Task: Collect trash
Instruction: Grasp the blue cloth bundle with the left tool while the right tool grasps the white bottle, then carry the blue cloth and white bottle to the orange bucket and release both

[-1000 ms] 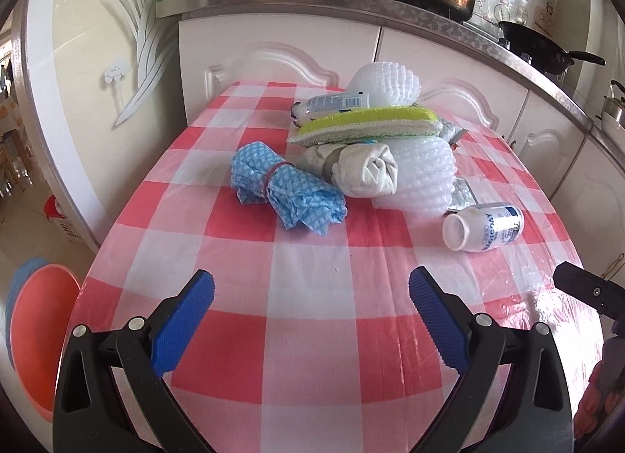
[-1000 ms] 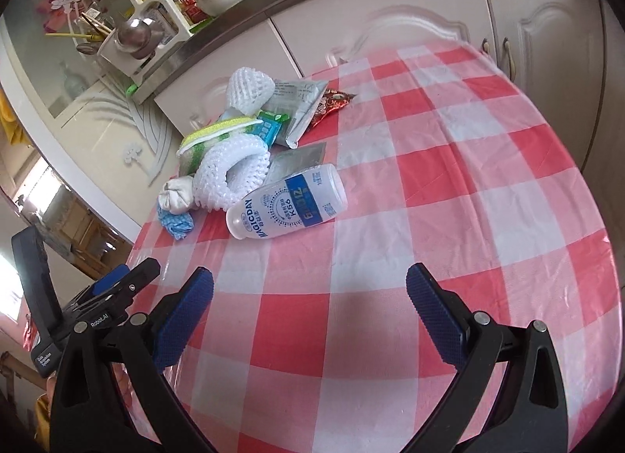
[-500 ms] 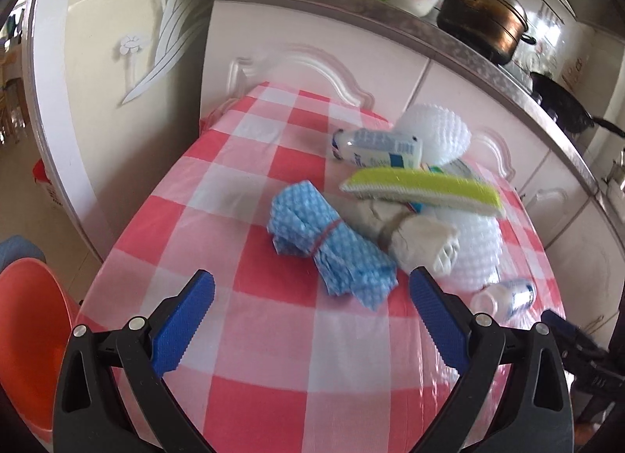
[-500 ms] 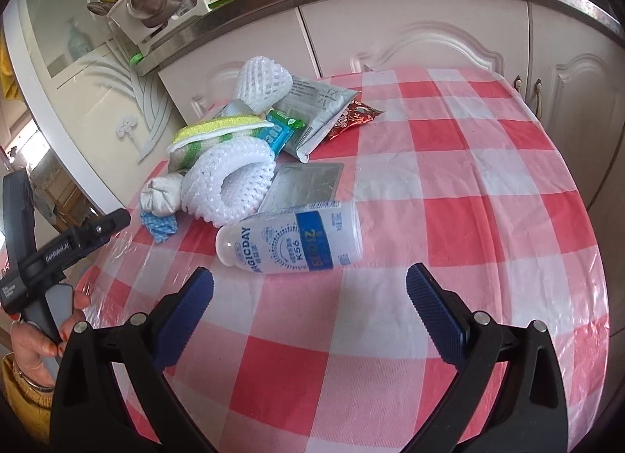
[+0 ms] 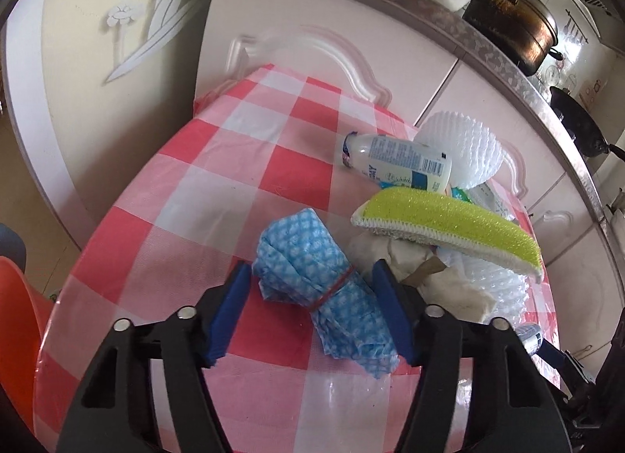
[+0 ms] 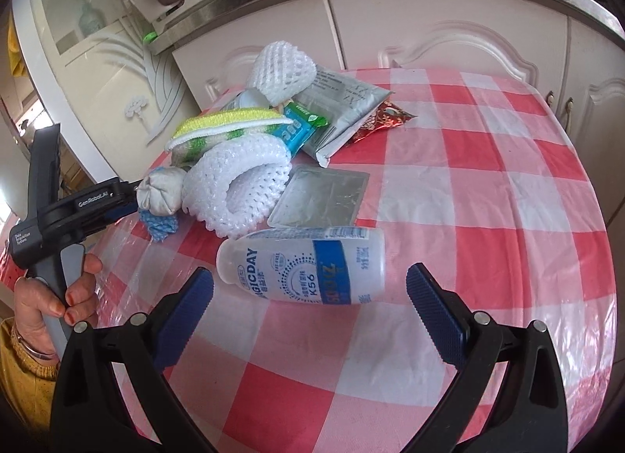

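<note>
A second ago the left gripper gaped over bare tablecloth; now its jaws are closing around the blue cloth bundle, not yet pinching it. The right gripper has neared the lying bottle, wide open and empty.

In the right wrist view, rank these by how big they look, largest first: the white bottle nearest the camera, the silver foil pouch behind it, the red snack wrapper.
1. White bottle, though its nearness to the camera inflates it.
2. Silver foil pouch.
3. Red snack wrapper, partly tucked under a grey bag and farthest away.
</note>
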Motion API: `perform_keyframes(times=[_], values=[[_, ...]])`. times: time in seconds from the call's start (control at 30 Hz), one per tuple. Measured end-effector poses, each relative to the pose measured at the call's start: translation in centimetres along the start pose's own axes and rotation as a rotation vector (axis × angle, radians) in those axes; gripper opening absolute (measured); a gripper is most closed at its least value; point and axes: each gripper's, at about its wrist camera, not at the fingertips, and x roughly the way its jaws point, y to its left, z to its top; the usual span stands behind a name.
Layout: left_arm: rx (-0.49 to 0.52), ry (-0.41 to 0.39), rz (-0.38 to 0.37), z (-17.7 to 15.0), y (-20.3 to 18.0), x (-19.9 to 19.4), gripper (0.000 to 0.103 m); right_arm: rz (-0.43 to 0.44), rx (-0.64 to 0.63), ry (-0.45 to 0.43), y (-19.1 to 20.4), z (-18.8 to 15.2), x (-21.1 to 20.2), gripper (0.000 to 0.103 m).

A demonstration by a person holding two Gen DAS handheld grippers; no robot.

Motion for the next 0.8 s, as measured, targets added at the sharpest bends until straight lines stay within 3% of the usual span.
perform_keyframes(times=[0.33, 0.6, 0.8], values=[[0.030, -0.006, 0.009, -0.7, -0.3, 0.1, 0.042, -0.021, -0.048, 0.039, 1.4, 0.2, 2.0, 0.100], [0.053, -0.012, -0.002, -1.9, -0.4, -1.1, 0.036, -0.103, -0.055, 0.064, 2.6, 0.3, 3.2, 0.100], [0.074, -0.010, -0.010, -3.1, -0.3, -2.3, 0.035, -0.164, -0.051, 0.036, 2.8, 0.2, 3.0, 0.099]])
